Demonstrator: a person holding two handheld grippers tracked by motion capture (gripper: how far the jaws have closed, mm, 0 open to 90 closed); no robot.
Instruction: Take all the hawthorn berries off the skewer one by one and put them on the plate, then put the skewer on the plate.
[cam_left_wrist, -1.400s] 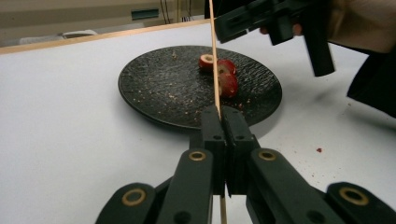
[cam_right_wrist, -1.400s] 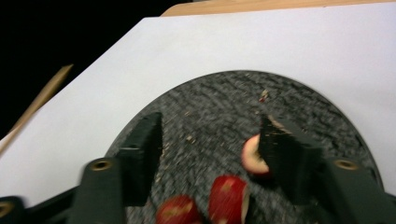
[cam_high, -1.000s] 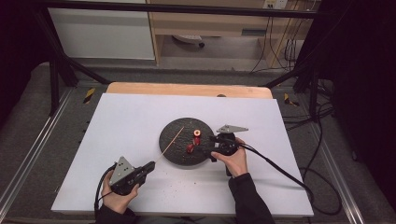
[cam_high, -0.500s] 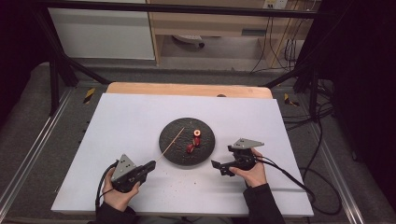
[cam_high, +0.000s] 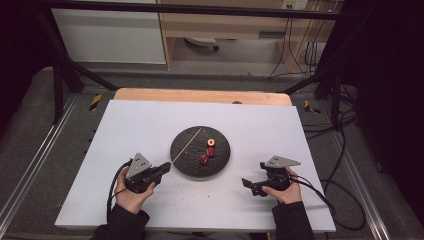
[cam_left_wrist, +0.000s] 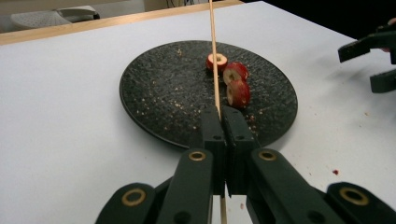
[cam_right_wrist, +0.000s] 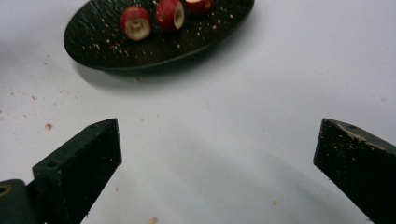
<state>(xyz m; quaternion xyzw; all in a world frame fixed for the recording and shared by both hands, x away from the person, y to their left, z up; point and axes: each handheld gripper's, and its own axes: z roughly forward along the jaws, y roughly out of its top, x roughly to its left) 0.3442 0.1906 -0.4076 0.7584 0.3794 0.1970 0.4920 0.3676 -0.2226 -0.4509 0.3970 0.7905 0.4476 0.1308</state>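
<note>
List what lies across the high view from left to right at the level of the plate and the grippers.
Left gripper → wooden skewer → red fruit pieces on the black plate → right gripper.

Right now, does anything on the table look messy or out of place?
Yes. Crumbs and reddish specks litter the white table near the plate. The skewer in the left claw carries none of the fruit pieces.
</note>
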